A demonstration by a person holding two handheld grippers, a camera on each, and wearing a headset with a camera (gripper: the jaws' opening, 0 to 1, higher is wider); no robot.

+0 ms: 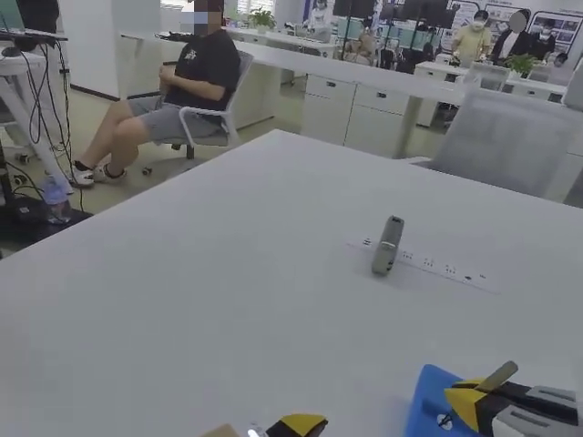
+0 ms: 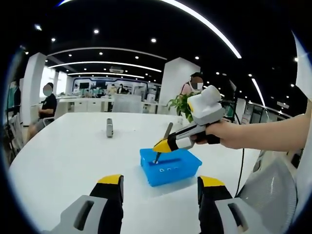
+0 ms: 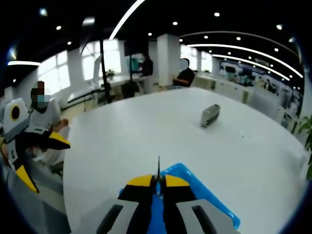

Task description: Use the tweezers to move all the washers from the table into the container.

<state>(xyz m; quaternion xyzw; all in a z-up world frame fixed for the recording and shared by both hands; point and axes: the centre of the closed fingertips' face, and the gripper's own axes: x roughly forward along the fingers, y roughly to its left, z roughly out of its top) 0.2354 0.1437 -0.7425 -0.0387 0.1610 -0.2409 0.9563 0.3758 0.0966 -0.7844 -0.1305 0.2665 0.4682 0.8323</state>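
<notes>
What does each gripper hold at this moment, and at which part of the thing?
The right gripper clamps the tweezers about mid-length, tips pointing into the blue container. The left gripper is open and holds nothing.

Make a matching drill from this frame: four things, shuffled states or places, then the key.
Things:
1. left gripper
2. right gripper
3. blue container
4. grey device

States or places:
A. sits on the white table, apart from the container
B. jaws wide apart, nothing between them
C. clamped on the tweezers
D. has small washers lying inside

Pairs: 1-B, 2-C, 3-D, 4-A
</notes>
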